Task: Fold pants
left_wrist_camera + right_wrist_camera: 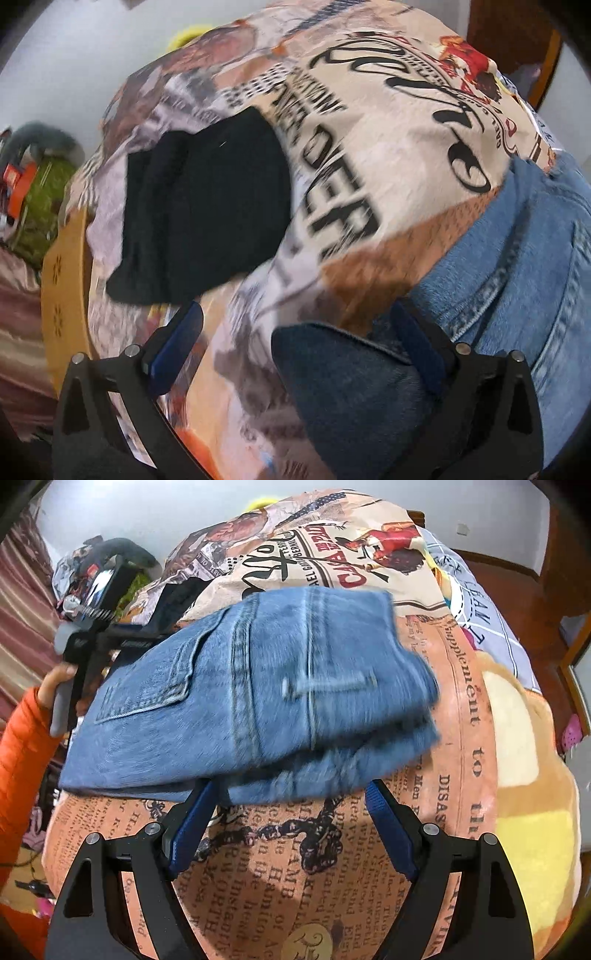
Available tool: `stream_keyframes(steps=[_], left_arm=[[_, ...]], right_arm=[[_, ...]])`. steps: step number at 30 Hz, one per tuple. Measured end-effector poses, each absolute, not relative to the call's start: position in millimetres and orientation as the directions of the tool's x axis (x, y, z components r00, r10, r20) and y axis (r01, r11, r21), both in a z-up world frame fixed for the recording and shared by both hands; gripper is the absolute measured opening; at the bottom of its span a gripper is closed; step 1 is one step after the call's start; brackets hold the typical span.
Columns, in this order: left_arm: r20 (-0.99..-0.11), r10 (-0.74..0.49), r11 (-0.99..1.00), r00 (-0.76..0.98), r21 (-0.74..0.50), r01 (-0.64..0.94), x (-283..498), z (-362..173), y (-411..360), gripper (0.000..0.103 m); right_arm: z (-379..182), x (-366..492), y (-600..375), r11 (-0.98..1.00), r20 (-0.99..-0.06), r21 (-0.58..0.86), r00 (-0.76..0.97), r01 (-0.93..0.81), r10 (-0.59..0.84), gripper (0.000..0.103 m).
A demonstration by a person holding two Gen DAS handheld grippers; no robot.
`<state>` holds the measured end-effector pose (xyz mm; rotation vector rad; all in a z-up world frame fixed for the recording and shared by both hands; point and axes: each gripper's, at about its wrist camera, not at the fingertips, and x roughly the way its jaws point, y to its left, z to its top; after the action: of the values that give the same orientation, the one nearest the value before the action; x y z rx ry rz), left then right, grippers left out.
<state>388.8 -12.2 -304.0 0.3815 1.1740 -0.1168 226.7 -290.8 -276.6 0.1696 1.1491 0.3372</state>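
The folded jeans (pixel 251 694) lie on the printed bedspread (pixel 295 867), long axis left to right, just beyond my right gripper (pixel 291 823), fingers apart. My left gripper (pixel 295 347), fingers also apart and empty, hovers at their left end.

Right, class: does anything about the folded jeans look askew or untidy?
Yes. The jeans lie folded on the printed cloth, but the layers at the right end do not line up: lower layers stick out past the top one. Both grippers are open, holding nothing.

Printed bedspread (pixel 461 686), black garment (pixel 207 206) — yellow pillow (pixel 532 823)
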Motion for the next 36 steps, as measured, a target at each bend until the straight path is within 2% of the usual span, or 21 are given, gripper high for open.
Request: stream_keyframes(steps=[10,21,24,30,36], left_arm=[[-0.923,0.129,0.957,0.362,0.212,0.199,321.3,-286.1,30.2,0.103],[-0.934,0.077,0.983,0.35,0.129,0.128,244.2,-273.7,39.3,0.103],[-0.933,0.076,0.99,0.352,0.113,0.088,236.5,-271.8,37.1,0.103],[-0.948,-0.037,0.998,0.317,-0.016,0.067,230.0,-270.2,30.2,0.103],[-0.929,-0.028,0.994,0.369,0.014,0.11,225.7,-255.5,15.9,0.101]], right_arm=[[-258.1,214.9,-283.6,0.935,-0.837,0.293,0.418,-0.2,0.352,0.081],[-242.1,202.5,-269.6,0.924,-0.807,0.3,0.454,-0.236,0.377,0.081],[-239.8,201.5,-264.9,0.92,-0.802,0.3,0.457,-0.25,0.386,0.081],[-239.4,196.9,-255.7,0.916,-0.8,0.295,0.455,-0.271,0.392,0.081],[-242.0,193.0,-254.8,0.916,-0.796,0.302,0.459,-0.264,0.394,0.081]])
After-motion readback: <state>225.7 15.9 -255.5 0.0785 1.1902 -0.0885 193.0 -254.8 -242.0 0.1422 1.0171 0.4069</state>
